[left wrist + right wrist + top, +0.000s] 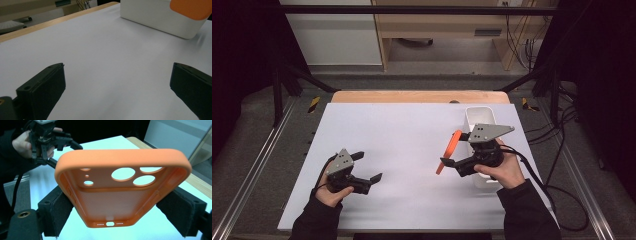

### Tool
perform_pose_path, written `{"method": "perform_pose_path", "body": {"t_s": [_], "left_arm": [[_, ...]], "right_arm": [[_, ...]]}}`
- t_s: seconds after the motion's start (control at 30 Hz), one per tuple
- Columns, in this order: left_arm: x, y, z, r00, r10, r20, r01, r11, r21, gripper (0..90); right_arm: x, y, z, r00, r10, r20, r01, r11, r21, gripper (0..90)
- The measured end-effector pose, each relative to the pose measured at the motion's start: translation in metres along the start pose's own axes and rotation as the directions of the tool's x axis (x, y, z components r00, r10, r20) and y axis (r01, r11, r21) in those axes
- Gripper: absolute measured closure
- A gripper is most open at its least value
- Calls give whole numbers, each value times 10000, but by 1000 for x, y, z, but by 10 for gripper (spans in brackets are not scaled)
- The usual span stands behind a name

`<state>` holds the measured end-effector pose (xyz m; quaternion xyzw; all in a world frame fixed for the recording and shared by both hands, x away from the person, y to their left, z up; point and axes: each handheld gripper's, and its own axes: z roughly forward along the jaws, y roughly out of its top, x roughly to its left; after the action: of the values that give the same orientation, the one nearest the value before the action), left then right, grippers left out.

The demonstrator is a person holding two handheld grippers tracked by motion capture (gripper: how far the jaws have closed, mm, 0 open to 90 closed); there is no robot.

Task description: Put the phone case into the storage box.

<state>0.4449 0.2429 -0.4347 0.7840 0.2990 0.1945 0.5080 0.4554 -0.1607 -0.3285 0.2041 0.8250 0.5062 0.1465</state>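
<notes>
One white bin [479,116], contents unseen

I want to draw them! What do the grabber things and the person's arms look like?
Each gripper is black, with two chunky black jaws and a grey three-cornered plate on top: the left gripper and the right gripper. A black cable trails from the right one. The person wears dark long sleeves.

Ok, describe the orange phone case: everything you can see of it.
The orange phone case looks like soft matte silicone, with rounded corners and a raised rim. Its hollow inner side faces the right gripper's camera, showing three large round camera holes, smaller holes beside them, and a port slot with tiny speaker holes at the near end. The right gripper clamps it across its long sides, held off the white tabletop beside the white bin. Nothing else touches it.
</notes>
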Motion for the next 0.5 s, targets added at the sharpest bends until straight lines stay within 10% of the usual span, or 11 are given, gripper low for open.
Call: {"method": "perform_pose_path", "body": {"t_s": [0.5], "left_arm": [[11,-7,-7,9993,-198,-317,200,9998,59,0]], "right_arm": [[-12,4,-9,9950,550,834,-554,9985,15,160]]}}
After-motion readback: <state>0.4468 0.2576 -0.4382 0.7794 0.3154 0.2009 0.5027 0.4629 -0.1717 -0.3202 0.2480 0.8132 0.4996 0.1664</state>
